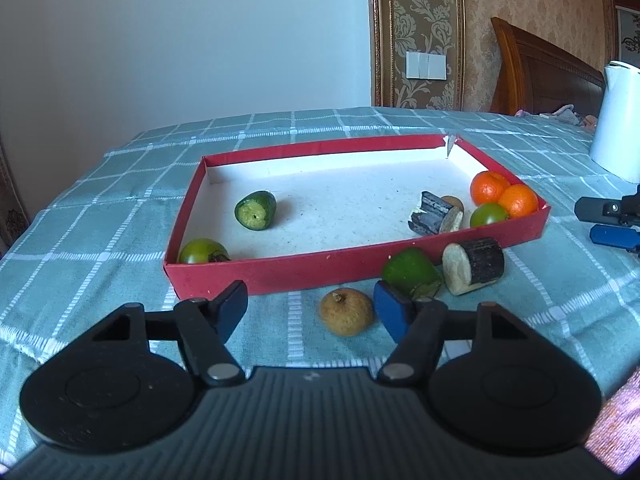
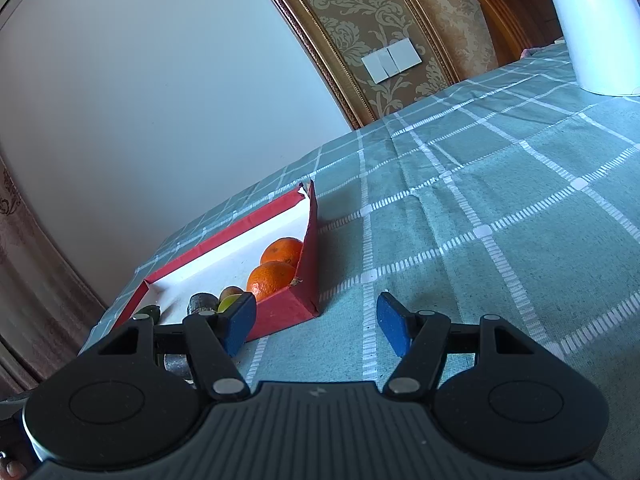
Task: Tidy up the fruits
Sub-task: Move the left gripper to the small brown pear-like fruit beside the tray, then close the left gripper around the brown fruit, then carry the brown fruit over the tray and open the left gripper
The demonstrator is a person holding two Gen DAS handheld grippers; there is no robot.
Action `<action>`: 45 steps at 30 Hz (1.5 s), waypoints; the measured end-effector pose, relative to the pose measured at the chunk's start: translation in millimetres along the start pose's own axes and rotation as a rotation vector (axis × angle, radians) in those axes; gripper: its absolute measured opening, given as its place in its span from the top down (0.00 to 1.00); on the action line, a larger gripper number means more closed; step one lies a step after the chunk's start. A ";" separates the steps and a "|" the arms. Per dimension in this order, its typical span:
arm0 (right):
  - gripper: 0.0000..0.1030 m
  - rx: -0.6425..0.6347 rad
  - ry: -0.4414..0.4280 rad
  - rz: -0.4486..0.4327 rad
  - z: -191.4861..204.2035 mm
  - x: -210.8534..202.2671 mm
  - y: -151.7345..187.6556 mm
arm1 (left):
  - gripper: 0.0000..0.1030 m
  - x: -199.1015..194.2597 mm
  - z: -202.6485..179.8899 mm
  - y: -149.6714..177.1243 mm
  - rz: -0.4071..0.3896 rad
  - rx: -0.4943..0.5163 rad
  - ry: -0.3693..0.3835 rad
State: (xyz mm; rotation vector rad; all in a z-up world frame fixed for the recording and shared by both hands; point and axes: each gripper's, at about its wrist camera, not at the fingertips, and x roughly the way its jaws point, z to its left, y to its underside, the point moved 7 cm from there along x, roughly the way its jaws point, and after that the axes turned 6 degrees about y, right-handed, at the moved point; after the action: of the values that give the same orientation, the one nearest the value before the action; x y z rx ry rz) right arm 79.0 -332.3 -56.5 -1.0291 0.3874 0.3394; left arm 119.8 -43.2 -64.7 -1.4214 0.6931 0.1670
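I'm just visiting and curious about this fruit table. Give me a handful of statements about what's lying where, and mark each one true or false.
1. Two oranges sit together in a corner of the red tray. True.
2. The small brown fruit lies inside the tray. False: it lies on the checked cloth, outside the tray's near wall.
3. The left gripper is clamped on a green fruit. False: its jaws stand apart with nothing pressed between them; the brown fruit lies between the blue pads.
4. A cut green piece lies inside the tray. True.
5. The right gripper holds an orange. False: its jaws are open over bare cloth.
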 end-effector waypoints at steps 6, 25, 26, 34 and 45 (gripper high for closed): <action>0.36 0.001 0.000 0.000 0.0 -0.1 -0.1 | 0.48 5.7 -2.7 2.3 0.028 -0.019 0.033; 0.36 0.009 0.006 -0.009 -1.0 -0.6 -0.9 | 0.73 -8.3 8.7 0.0 -0.026 -0.083 0.002; 0.36 0.010 0.006 -0.009 -1.0 -0.6 -0.9 | 0.73 -10.7 10.2 -2.1 -0.033 -0.083 -0.017; 0.36 0.009 0.006 -0.009 -1.1 -0.7 -0.9 | 0.73 -20.6 20.4 -26.5 -0.068 -0.079 -0.156; 0.36 0.006 0.011 -0.016 0.4 -2.5 -1.2 | 0.73 -7.1 37.1 -47.3 -0.049 -0.130 -0.229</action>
State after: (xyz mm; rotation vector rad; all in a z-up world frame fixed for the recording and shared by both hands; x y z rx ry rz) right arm 77.4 -332.7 -54.2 -1.0280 0.3893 0.3182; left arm 150.5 -14.5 -21.2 -1.5136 0.4647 0.3360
